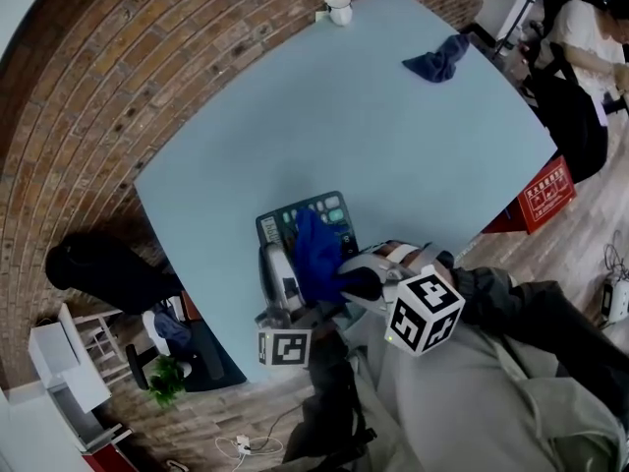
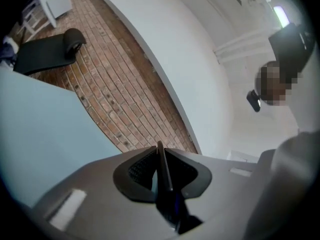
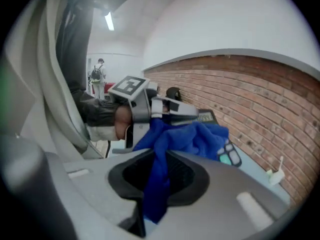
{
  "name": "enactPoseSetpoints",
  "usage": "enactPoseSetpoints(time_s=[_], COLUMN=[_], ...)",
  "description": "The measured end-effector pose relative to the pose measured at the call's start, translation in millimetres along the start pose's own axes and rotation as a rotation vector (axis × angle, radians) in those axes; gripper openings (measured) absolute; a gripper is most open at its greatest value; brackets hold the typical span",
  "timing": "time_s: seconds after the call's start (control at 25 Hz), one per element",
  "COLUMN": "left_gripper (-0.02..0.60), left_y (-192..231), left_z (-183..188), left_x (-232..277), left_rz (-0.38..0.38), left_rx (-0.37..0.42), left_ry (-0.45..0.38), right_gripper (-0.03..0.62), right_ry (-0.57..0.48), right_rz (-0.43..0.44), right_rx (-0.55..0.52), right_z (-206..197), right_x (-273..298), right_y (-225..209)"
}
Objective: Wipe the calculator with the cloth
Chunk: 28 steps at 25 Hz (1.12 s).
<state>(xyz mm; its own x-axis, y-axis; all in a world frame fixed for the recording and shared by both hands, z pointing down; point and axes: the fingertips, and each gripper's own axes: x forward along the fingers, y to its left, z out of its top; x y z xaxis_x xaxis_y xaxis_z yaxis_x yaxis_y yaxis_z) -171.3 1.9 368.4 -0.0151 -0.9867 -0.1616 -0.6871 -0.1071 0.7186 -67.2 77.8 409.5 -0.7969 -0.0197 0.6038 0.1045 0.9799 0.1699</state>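
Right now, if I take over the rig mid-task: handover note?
Left tongs: shut on the calculator's edge, holding it by the table's near edge.
Right tongs: shut on the blue cloth, which is draped over the calculator's middle.
Done: both gripped, cloth on calculator.
Left: wipe across the uncovered keys. I cannot tell how much is already wiped.

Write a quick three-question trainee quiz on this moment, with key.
1. True or false: the right gripper is shut on the blue cloth.
2. What does the left gripper clamp? A) a pen B) the calculator C) nothing
3. Name the white thing at the far edge of the table.
Key: 1 true. 2 B. 3 the mug.
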Motion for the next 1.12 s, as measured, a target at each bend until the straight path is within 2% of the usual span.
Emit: enactPoseSetpoints(time_s=[0.08,0.12,0.2,0.28,0.36,0.44,0.6,0.64,0.72,0.8,0.96,1.12], left_gripper=[0.051,0.051,0.051,0.051,0.051,0.051,0.049,0.048,0.048,0.055,0.055,0.051], left_y=[0,-2,-4,-5,-10,-7,9,9,6,4,1,-7], left_z=[12,16,19,17,14,14,25,27,28,28,23,12], left_x=[-3,-3,-4,-4,-2,-1,-6,-6,-5,-3,-3,-3], left_rz=[-0.023,-0.038,-0.064,-0.087,-0.105,-0.097,-0.075,-0.085,-0.122,-0.145,-0.166,-0.191], left_rx=[-0.021,-0.020,-0.034,-0.094,-0.190,-0.257,-0.322,-0.340,-0.381,-0.425,-0.481,-0.526], left_ry=[-0.027,-0.029,-0.023,-0.030,-0.056,-0.082,-0.134,-0.142,-0.156,-0.172,-0.159,-0.133], right_gripper=[0.069,0.069,0.069,0.069,0.069,0.069,0.069,0.069,0.069,0.069,0.071,0.070], right_ry=[-0.023,-0.036,-0.056,-0.096,-0.112,-0.103,-0.138,-0.134,-0.119,-0.115,-0.141,-0.244], right_rz=[-0.031,-0.075,-0.216,-0.357,-0.409,-0.355,-0.081,-0.035,-0.026,-0.097,-0.300,-0.473], right_rx=[0.074,0.105,0.140,0.152,0.138,0.124,0.170,0.166,0.136,0.116,0.074,0.033], right_z=[-8,-10,-13,-11,-10,-10,-5,-5,-6,-10,-5,15], right_x=[-14,-23,-40,-54,-58,-56,-46,-43,-40,-43,-59,-74], right_y=[-19,-36,-79,-119,-136,-122,-47,-34,-32,-56,-118,-151])
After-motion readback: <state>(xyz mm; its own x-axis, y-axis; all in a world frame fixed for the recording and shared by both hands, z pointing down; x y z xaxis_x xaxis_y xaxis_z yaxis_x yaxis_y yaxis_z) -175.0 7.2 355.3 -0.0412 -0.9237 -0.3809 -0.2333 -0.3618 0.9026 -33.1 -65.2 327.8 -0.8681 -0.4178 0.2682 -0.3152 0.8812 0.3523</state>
